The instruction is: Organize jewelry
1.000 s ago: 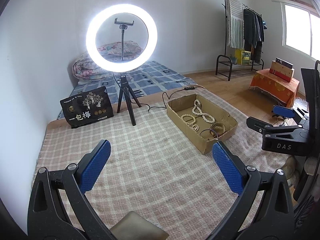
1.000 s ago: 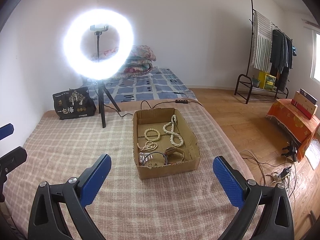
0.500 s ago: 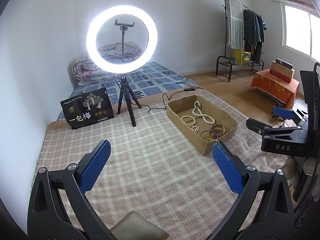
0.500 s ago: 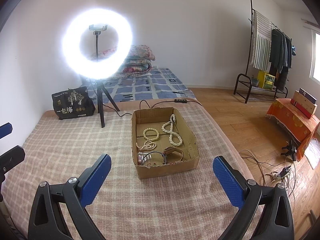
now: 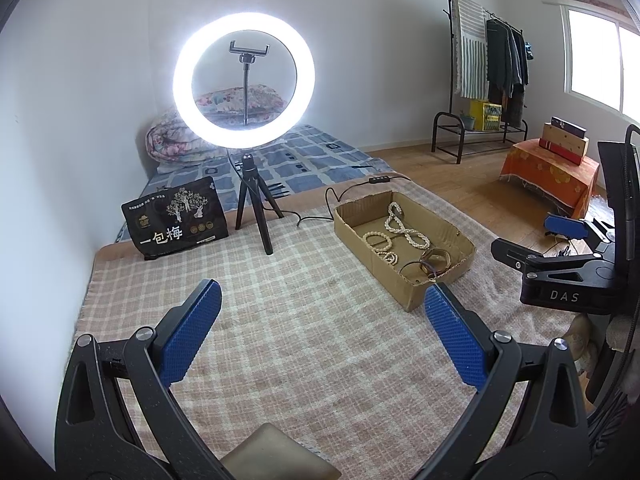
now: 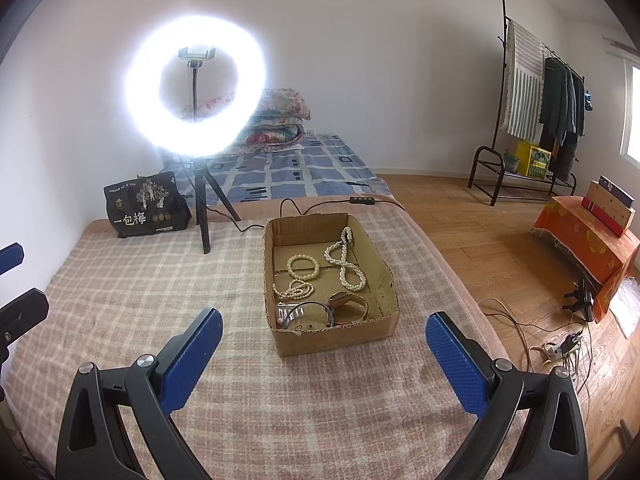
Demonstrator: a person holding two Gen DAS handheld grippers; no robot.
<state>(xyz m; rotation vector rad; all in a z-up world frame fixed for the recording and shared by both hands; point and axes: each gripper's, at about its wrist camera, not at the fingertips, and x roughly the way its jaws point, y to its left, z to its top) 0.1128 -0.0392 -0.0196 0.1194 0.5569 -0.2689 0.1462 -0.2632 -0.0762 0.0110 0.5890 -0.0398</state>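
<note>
Nearest the cameras, both tongs hang above the pink-and-cream checked blanket (image 6: 120, 300) with nothing between their blue ribbed pads. The left gripper (image 5: 320, 330) has its jaws spread wide over the blanket's near middle. The right gripper (image 6: 322, 354) is spread just as wide, with the box straight ahead between its fingers.

Beyond them, toward the blanket's right side, stands the shallow open brown cardboard box (image 6: 332, 340), and all the jewelry in view lies inside it. At its near end lie a dark thin hoop (image 6: 306, 312) and a brown watch-like band (image 6: 349, 305), overlapping; something clear and glossy lies under the hoop, too indistinct to name. Further in are a small bunched cream bead strand (image 6: 294, 289), a round cream bead bracelet (image 6: 303, 266), and a long cream pearl necklace (image 6: 345, 261) looped in a figure eight toward the far right wall.

The pieces lie apart from one another in the box, which fits either a sorted box with the tongs drawn back or a box waiting to be sorted; the pictures do not settle which. Any pickup here would need a pad slipped under thin, loose strands within low card walls.

At the blanket's far edge stand a lit white ring light on a black tripod (image 5: 244, 80) and a black printed bag (image 5: 176, 218), with a cable trailing to the box's far end.
</note>
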